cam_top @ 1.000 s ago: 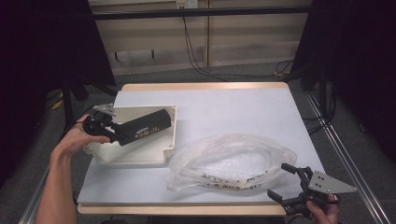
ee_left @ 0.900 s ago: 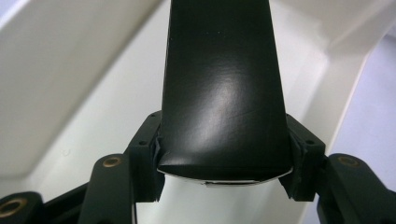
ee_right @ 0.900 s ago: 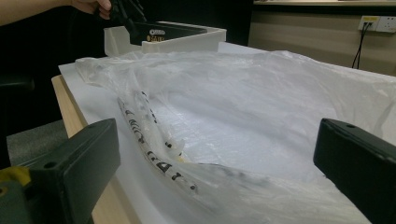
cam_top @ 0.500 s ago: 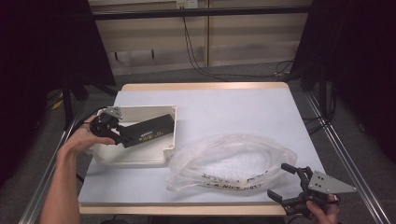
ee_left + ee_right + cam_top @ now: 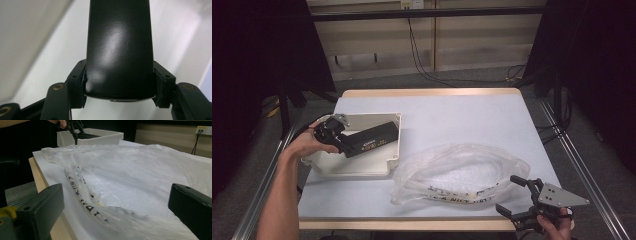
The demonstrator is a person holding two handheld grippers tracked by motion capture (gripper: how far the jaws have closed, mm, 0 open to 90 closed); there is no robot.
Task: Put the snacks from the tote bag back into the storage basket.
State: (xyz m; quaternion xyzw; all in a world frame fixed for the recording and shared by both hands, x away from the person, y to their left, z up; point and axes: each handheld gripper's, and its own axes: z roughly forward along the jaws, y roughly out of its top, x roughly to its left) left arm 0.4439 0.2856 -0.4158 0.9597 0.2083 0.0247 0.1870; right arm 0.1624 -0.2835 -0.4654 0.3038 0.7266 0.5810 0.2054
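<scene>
left gripper [image 5: 343, 142] clamped on black bar [image 5: 373, 140], shifted lower left into white tray [image 5: 362, 167], right gripper [image 5: 516, 197] wide, unmoved by plastic bag [image 5: 457, 172]

The far half of the pale blue table top [image 5: 462, 112] is lying bare, so a hand could be passing there freely. A shallow cream plastic box [image 5: 384, 162] is sitting at the left edge, and its low walls are standing in the way. A long black block [image 5: 369, 140] is taking up room inside the box, leaving a bare strip beside it. A crumpled clear plastic bag [image 5: 457, 172] is spreading over the near middle and is blocking the way between the box and the near right corner. A thin bare strip is running along the right edge.
</scene>
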